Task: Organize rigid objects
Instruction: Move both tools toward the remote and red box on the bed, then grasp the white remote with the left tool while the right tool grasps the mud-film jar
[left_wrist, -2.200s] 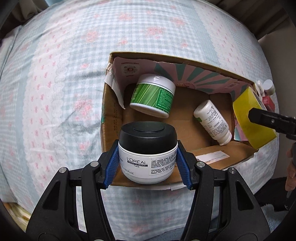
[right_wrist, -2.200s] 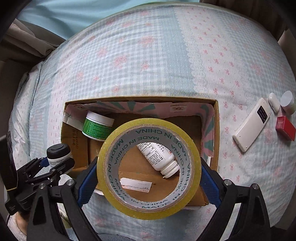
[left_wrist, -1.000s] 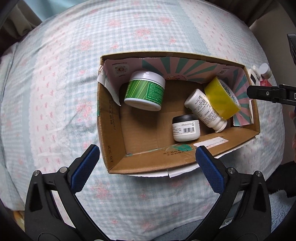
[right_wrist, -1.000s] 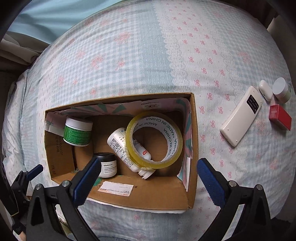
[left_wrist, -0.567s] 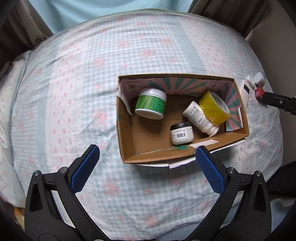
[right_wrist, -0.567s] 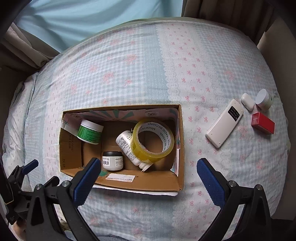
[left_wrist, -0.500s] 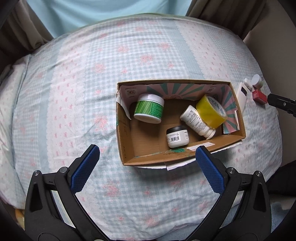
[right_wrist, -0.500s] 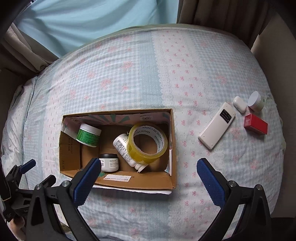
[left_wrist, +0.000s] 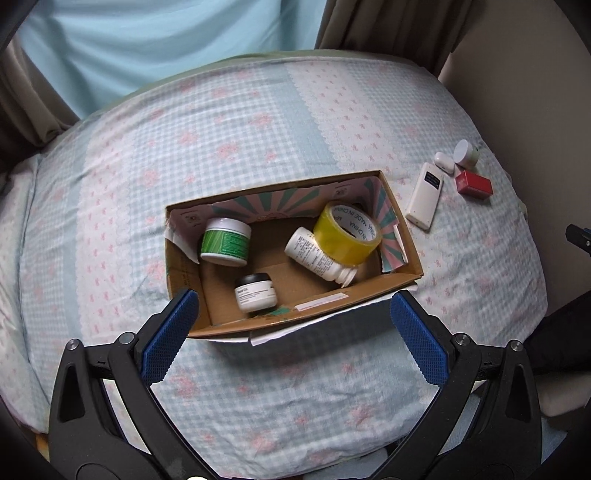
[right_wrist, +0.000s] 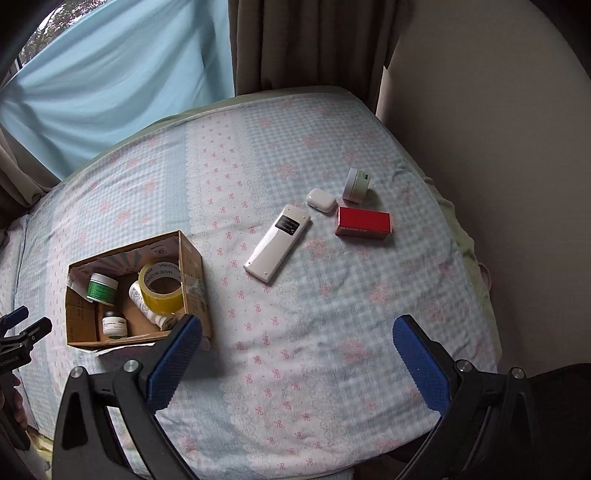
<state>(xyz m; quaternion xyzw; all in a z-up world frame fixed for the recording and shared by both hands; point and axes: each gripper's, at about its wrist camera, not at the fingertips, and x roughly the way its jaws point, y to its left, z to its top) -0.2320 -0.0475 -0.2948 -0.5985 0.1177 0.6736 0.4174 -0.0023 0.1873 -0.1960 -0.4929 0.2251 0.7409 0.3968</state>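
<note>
nearest the cameras, the left gripper (left_wrist: 293, 332) and the right gripper (right_wrist: 297, 360) both hover above the bed (right_wrist: 332, 332) with their blue-padded jaws spread wide and nothing between them, which suggests each is free for another pickup. just beyond the left gripper sits the cardboard box (left_wrist: 400, 218), open-topped so things can be dropped in from above. inside it, closest to the front wall, stands a small black-lidded jar (left_wrist: 255, 291) whose label is too small to read. behind it to the left is a green-labelled jar (left_wrist: 226, 242) with a white lid, tilted against the patterned liner, its print illegible. to the right a white bottle (left_wrist: 314, 256) lies on its side with dense unreadable text, and the yellow tape roll (left_wrist: 347, 232) leans over it against the box's right wall; its inner core reads "made in china". the box looks about half filled. farther off, on the bedsheet well apart from the box, four things wait unsorted, probably next for the right gripper since its camera faces them: a white remote (right_wrist: 277, 243) with a dark label, a white earbud case (right_wrist: 320, 199) just beside its far end, a red carton (right_wrist: 362, 220) with lettering too blurred to read, and a small white jar (right_wrist: 356, 184) with a green patch. beyond hang a pale blue curtain (right_wrist: 110, 81) and brown drapes (right_wrist: 314, 40).
</note>
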